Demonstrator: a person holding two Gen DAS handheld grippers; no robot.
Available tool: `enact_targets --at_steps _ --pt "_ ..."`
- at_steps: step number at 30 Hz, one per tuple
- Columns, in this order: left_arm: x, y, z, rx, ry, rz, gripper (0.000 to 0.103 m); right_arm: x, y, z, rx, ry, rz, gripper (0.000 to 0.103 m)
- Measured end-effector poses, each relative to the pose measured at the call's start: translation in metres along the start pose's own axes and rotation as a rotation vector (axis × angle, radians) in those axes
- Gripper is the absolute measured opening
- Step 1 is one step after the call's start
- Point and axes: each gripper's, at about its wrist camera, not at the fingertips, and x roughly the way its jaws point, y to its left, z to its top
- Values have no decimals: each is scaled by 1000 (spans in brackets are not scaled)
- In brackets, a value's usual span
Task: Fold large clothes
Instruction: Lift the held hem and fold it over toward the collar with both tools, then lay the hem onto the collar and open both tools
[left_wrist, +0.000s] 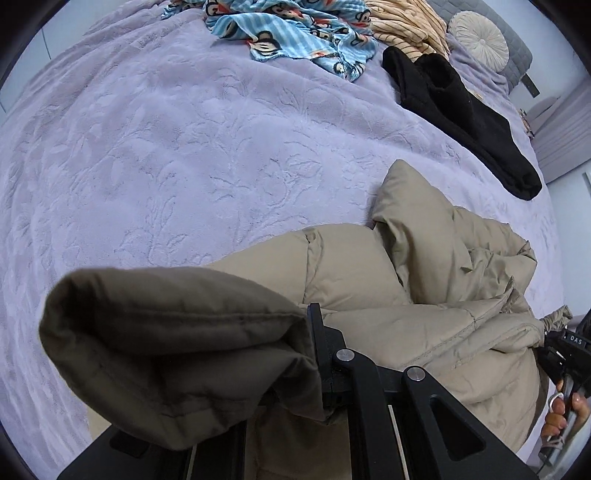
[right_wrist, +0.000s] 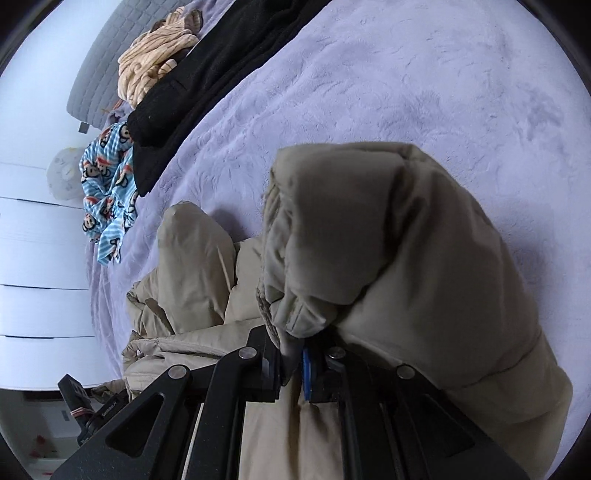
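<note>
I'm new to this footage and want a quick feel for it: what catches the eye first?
A puffy beige jacket fills the near part of both views, lying on a lavender bedspread; the left gripper and the right gripper are each shut on a fold of it. Farther up the bed lie a black garment and a bright blue monkey-print cloth.

The puffy coat (left_wrist: 424, 295) is khaki beige; the bedspread (left_wrist: 166, 166) is lilac with an embossed leaf pattern; one garment (left_wrist: 461, 122) is plain black; another (left_wrist: 295, 37) is blue-striped with monkey faces; another (left_wrist: 406, 22) cream with brown stripes; the round cushion (left_wrist: 476, 37) is off-white.
</note>
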Motion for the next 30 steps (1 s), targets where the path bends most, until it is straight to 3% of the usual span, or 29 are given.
enact_targets --at_steps 3,4,5,6,7,8,9,11,12,14,15,16,19,22,27,30 --pt "-31 -3 -3 42 -78 -21 20 -4 5 7 -1 16 5 9" --pt "-41 -4 -4 54 -100 -30 29 -6 9 8 -14 16 1 11" --pt "-48 -4 -6 62 -118 -34 43 -12 13 8 -38 11 -4 12" --pt "-56 -4 -8 72 -138 -27 54 -19 16 6 -59 1 -3 18" --pt "-61 -5 -10 78 -160 -11 69 -26 18 4 -75 -13 -1 34" --pt "-67 -6 -11 84 -190 14 72 -33 22 2 -87 -31 4 49" --pt "-73 -7 -10 94 -216 31 72 -40 24 -1 -98 -52 8 79" --pt "-79 -8 -8 94 -235 27 72 -57 32 -9 -135 -106 16 84" --pt "-80 -9 -6 95 -233 2 72 -61 37 -12 -159 -108 21 82" --pt "-73 -15 -8 117 -198 -72 71 -66 47 -23 -216 -102 47 55" --pt "-64 -24 -12 141 -175 -98 71 -61 52 -29 -248 -74 55 34" --pt "-54 -36 -15 174 -155 -105 65 -52 58 -37 -285 -34 61 29" --pt "-13 -67 -28 271 -124 -45 65 -15 72 -61 -407 43 13 24" --pt "19 -70 -25 245 -141 2 65 24 69 -71 -442 63 -56 17" --pt "34 -66 0 252 -121 0 65 45 55 -48 -392 53 -52 1" --pt "20 -49 6 253 -148 33 65 35 52 -31 -405 50 -58 0"
